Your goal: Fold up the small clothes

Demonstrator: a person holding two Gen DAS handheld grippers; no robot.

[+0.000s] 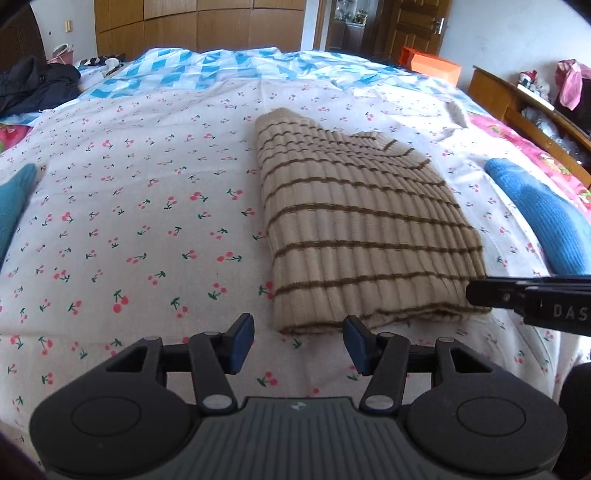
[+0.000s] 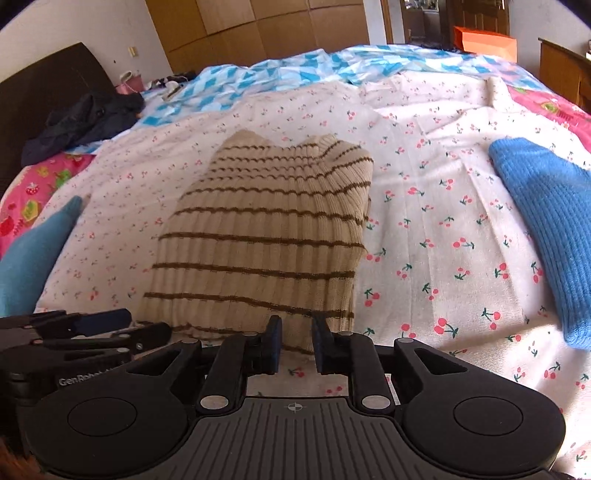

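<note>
On the cherry-print sheet [image 1: 147,206], both tongs gape empty before the striped sweater [image 2: 258,236], whose rightward-folded sleeve only the right view shows.

Home bedroom. Wide bed [image 1: 147,206] under a cherry-print sheet, blue-and-white quilt [image 1: 207,70] bunched at the far side. Wooden wardrobe panels [image 1: 199,26] line the back wall, panelled wooden door [image 1: 417,26] beside them. Dark jacket [image 2: 88,122] dumped near the headboard [image 2: 40,85]. Cluttered wooden shelf [image 1: 532,107] on the right.
</note>
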